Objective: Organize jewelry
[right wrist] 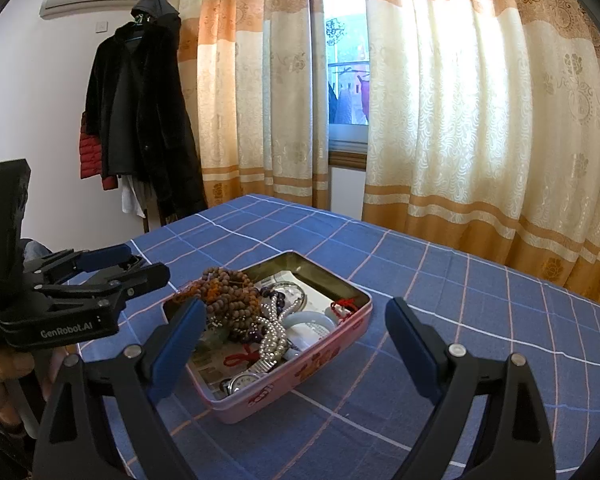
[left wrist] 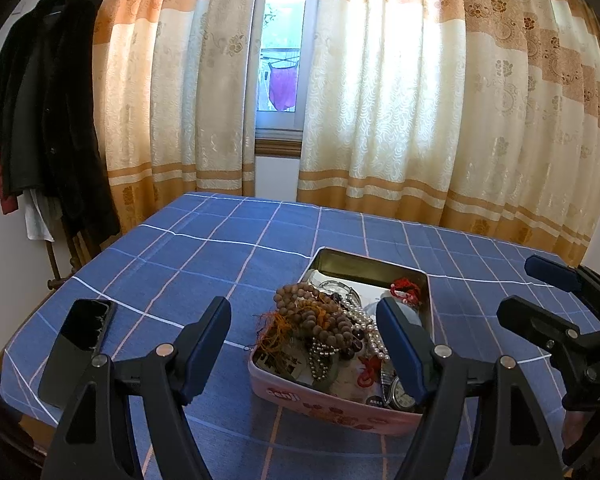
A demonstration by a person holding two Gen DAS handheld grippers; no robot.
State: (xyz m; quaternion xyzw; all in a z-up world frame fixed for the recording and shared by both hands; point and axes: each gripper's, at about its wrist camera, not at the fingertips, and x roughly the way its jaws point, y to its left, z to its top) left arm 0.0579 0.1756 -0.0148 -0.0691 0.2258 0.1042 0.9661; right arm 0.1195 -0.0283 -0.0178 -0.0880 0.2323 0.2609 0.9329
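Sitting on the blue checked tablecloth (left wrist: 204, 248) is a pink tin box (left wrist: 320, 402) with its lid off, stuffed with a tangle of jewelry, roughly in the middle of the table and a bit toward the near edge. Brown wooden prayer beads (left wrist: 320, 312) are heaped at its left side and spill over the rim, a pearl necklace (left wrist: 370, 330) snakes through the middle, a red knotted cord (left wrist: 406, 288) sits at the far right corner, and a wristwatch (left wrist: 402, 392) lies at the near end. From the right wrist view the same stuff shows up: beads (right wrist: 230, 292), pearls (right wrist: 274, 328), watch (right wrist: 242, 382), plus a pale bangle (right wrist: 312, 318) tucked in the box (right wrist: 300, 376). Left gripper (left wrist: 304, 344) hangs just in front of the box with its jaws spread wide, nothing between them, not touching anything. Right gripper (right wrist: 296, 344) is the same deal, jaws wide apart, empty, pointing down at the box from the near right side. A black phone (left wrist: 76, 352) lies flat on the cloth at the near left. Behind the table there are cream and orange curtains (left wrist: 420, 100) with a gap onto a window, and dark coats (left wrist: 48, 100) hanging at far left
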